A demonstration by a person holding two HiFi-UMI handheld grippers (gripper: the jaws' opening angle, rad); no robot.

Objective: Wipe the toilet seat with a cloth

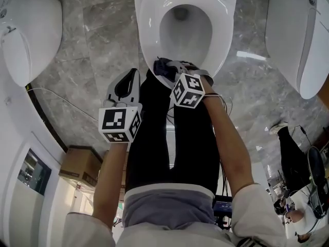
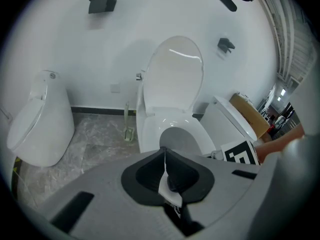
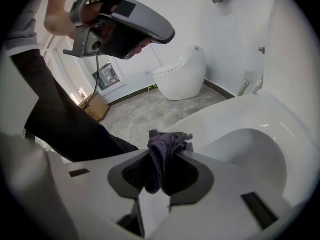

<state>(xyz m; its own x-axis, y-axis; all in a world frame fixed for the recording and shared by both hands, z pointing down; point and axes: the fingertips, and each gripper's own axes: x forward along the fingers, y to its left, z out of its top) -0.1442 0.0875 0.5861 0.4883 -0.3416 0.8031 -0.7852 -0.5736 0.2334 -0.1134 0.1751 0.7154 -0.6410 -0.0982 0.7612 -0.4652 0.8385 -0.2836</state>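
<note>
Bright, even light from overhead fills the scene, throwing glare streaks on the glossy toilet seat [image 1: 149, 30], its raised lid [image 2: 181, 54] and the polished marble floor [image 1: 251, 55]. Both gripper views bow straight lines outward and fall to black at the corners. In each, the near foreground is soft, and the dark cloth [image 3: 162, 151] sits in shadow.

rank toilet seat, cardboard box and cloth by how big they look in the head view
1. toilet seat
2. cardboard box
3. cloth, partly hidden, so smallest only as seen
</note>
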